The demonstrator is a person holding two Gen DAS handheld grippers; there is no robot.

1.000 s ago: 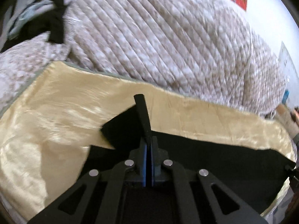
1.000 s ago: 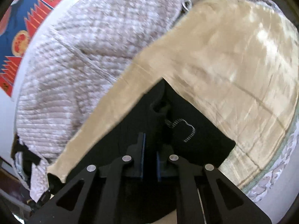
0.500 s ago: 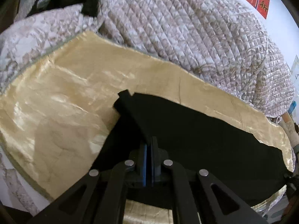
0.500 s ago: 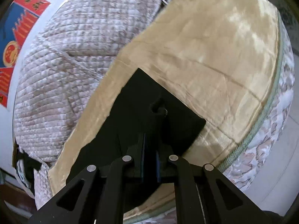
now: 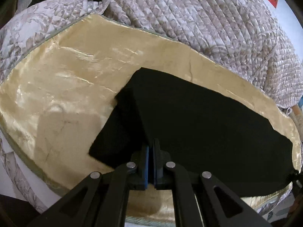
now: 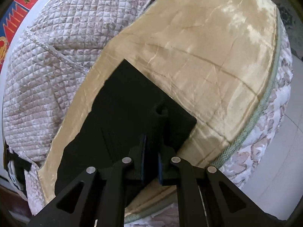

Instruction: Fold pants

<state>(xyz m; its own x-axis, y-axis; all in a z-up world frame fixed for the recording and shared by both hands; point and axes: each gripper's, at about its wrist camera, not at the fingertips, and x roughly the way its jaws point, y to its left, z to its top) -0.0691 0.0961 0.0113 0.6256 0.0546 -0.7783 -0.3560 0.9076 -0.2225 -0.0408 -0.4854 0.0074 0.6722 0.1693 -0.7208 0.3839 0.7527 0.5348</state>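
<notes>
So far the black pants lie flat on the gold satin sheet that covers the near part of the bed, with the quilted blanket heaped behind. From my left camera I see one layer laid over another, its slanted edge crossing a lower corner, so I judge at least one fold is down. My left gripper has its jaws pressed nearly together on the near edge of the cloth. My right gripper shows a narrow gap with dark fabric bunched in it, so I read it as pinching the pants too. What seems left: letting go, squaring the uneven edges, and perhaps one more fold.
</notes>
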